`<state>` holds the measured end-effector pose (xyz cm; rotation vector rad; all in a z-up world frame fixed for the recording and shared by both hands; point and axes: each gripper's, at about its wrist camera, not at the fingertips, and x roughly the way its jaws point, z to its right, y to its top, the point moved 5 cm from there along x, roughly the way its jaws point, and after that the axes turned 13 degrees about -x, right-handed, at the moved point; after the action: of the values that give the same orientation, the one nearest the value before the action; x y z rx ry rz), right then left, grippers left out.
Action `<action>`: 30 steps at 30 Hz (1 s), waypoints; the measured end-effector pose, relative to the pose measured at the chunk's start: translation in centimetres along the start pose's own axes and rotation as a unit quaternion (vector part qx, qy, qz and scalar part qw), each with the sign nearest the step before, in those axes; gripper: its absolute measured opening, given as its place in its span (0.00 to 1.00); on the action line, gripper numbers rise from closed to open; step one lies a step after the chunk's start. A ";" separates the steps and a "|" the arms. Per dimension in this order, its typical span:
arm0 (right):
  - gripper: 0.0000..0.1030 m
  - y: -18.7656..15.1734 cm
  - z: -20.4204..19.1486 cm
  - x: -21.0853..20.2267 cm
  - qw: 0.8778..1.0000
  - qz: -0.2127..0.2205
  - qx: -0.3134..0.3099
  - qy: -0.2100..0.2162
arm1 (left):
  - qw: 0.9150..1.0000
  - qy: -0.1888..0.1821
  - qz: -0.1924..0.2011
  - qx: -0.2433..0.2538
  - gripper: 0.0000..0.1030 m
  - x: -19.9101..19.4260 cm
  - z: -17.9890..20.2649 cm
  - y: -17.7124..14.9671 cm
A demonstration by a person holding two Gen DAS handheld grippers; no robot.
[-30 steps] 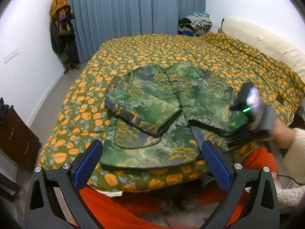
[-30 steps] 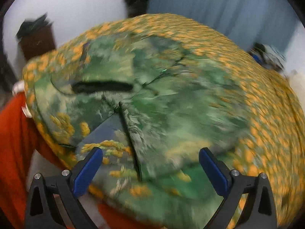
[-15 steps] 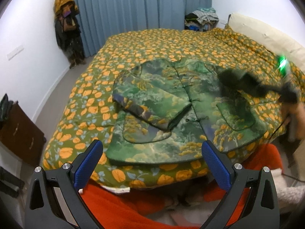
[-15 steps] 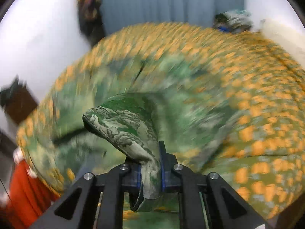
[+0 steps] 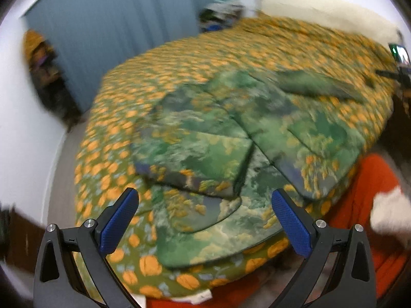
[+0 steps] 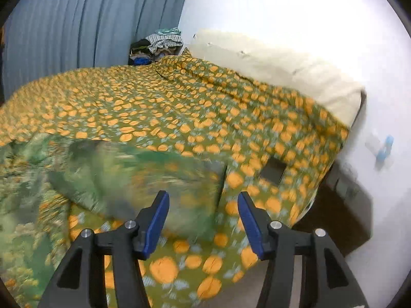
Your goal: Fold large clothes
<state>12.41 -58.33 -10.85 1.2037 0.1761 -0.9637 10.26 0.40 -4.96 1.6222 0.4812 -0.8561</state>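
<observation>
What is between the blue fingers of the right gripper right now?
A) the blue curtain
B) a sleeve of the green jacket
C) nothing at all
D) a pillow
C: in the right wrist view the right gripper is opening, with an empty gap between its fingers; the green jacket lies loose on the orange-flowered bedspread beyond them.
</observation>
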 end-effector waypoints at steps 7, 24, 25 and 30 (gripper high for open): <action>0.55 -7.2 -9.5 -4.9 0.990 -0.004 -0.030 0.138 | 0.993 -0.007 -0.073 0.097 1.00 12.0 3.7 -0.4; 0.55 -8.5 -19.3 -13.6 0.964 0.043 -0.076 0.250 | 0.983 -0.067 -0.047 -0.164 0.13 10.0 -8.7 3.7; 0.55 -8.4 -19.6 -13.8 0.963 0.045 -0.079 0.252 | 0.979 -0.061 -0.026 -0.191 0.13 8.2 -11.1 4.2; 0.55 -7.9 -21.0 -14.2 0.959 0.048 -0.088 0.265 | 0.958 0.030 0.038 -0.284 0.19 2.9 -23.0 4.1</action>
<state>5.73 -33.28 -16.45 1.2693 0.6105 -0.5106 21.20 21.12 -3.28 1.1269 0.6368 -0.5428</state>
